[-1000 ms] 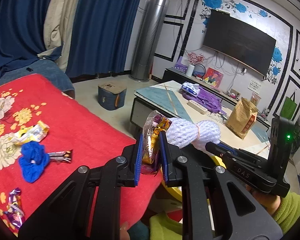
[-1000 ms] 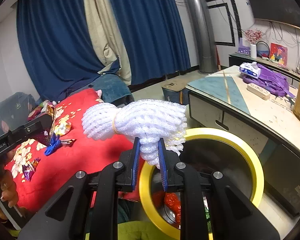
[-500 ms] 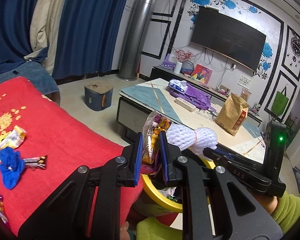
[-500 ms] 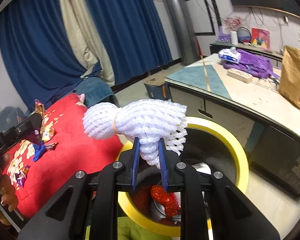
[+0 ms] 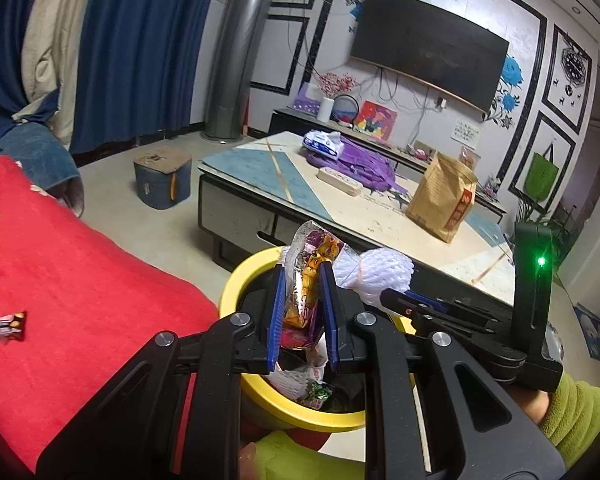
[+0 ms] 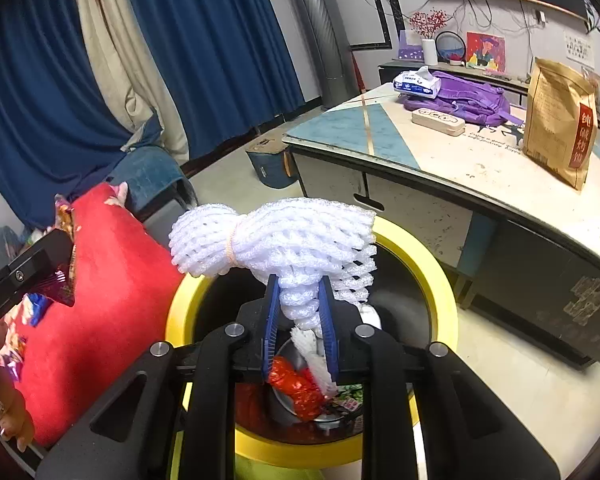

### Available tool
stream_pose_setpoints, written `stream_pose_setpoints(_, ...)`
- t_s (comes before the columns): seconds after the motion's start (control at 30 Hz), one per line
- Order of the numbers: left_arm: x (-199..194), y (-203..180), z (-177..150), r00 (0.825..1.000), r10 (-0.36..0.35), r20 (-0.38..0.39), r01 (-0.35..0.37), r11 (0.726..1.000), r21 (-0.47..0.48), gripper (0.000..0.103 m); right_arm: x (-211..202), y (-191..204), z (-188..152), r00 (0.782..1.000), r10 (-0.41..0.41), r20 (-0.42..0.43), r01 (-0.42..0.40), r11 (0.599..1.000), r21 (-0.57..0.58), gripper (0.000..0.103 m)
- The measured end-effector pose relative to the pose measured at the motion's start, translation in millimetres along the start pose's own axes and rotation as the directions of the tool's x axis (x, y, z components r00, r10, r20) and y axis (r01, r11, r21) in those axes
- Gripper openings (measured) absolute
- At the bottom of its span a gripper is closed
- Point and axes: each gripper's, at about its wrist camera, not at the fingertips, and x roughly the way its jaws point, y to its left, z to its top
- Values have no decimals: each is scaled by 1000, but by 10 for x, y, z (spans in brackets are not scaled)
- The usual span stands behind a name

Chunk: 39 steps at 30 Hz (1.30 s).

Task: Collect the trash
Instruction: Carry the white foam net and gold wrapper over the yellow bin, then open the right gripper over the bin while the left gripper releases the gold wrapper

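While both grippers hang over the mouth of the yellow-rimmed trash bin [image 6: 416, 256], the release looks like the step in hand, and it turns on what lies straight below each load. Beside the bin spreads the red floral blanket [image 5: 80, 272], and beyond it stands the low coffee table [image 6: 480, 160] with a brown paper bag [image 6: 560, 116] on top. Already inside the bin lie a red wrapper [image 6: 296, 384], some white netting and a green packet. Above that opening, the right gripper [image 6: 299, 312] pinches a white foam fruit net [image 6: 276, 236] by its lower tail, the bundle's long axis lying crosswise to the fingers, its tied end leaning out toward the blanket-side rim. Slightly nearer the blanket, the left gripper [image 5: 302, 312] is closed on a crinkled foil snack wrapper [image 5: 310, 276] standing upright between the pads, its lower end pointing into the bin. Judging by the right wrist view, the right gripper sits more squarely over the centre, so the net should drop cleanly; the left seems closer to the near rim. One candy bar wrapper [image 5: 8, 324] remains on the blanket, well apart from both grippers.
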Motion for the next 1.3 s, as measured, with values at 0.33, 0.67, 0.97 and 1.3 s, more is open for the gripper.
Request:
stream_pose_setpoints(0.33,280,-5,-81,998,-38,-49,38,999,-7,12,171,-105,-67,999,-17,-48,17,1000,15,21)
stream_pose_setpoints(0.67,593,-74,-154,987,-65,-148,65,998,-10,12,252,-220,-86,996,-27,-83,32,998,57,22)
stream_pose_setpoints(0.97,734,-70,-194,980,-68,-187,66,998,-19,27,258,-313,-94,995,-32,-92,41,995,93,32)
stream_pose_setpoints(1.3,638,8,-188,981,-69,-179,61,997,-50,59,187,-350,-79,996,-56,-66,63,992,105,56)
